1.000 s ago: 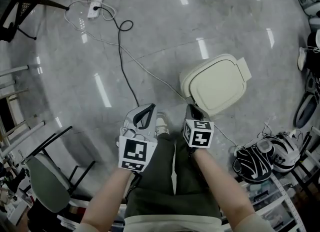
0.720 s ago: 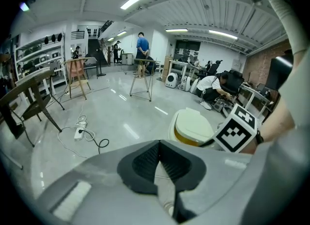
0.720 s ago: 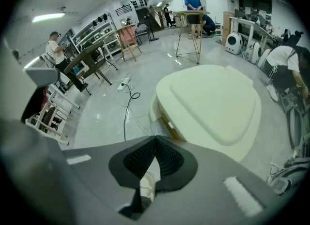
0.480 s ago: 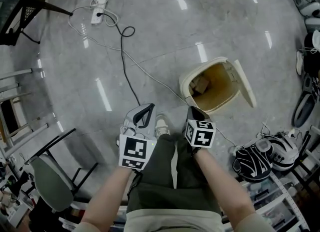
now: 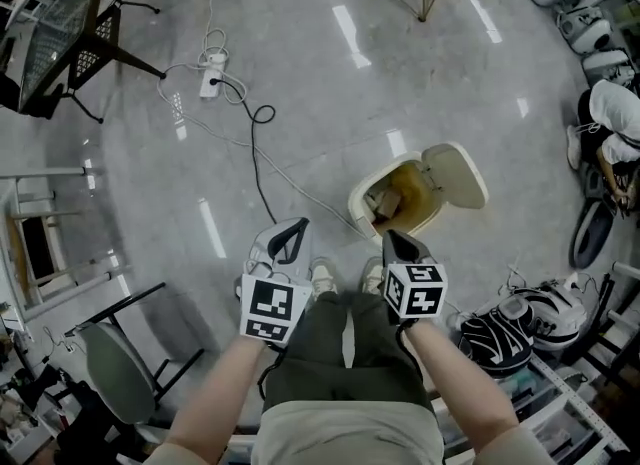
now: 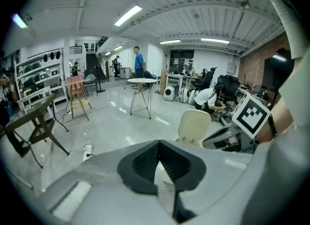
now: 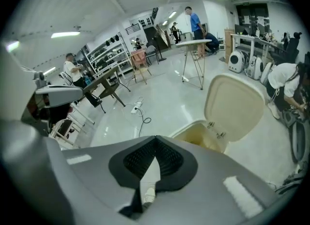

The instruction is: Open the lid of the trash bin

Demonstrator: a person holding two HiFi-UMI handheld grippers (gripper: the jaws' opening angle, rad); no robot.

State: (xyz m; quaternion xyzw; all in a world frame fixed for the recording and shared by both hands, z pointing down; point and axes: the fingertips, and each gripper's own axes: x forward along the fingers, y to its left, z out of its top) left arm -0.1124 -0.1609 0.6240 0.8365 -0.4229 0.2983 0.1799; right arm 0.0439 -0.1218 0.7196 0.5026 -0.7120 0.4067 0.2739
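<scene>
Up has swung the lid (image 5: 452, 181), so the trash bin (image 5: 366, 211) stands open and the job looks done, while the left gripper (image 5: 297, 226) and right gripper (image 5: 391, 239) keep their jaws closed, empty.

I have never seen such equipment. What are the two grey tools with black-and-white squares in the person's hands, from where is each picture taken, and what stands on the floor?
A person standing on a glossy grey floor holds a hand tool in each hand. Each tool is a two-jaw gripper that carries a cube with square markers. The head view looks down from a camera on the person's head, with the left gripper at its left and the right gripper at its right. The other two pictures come from a camera riding on each gripper and look along its jaws. Both pairs of jaws are together and hold nothing. Ahead stands a cream plastic trash bin with its lid raised open; neither gripper touches it. A white power strip lies farther off.
</scene>
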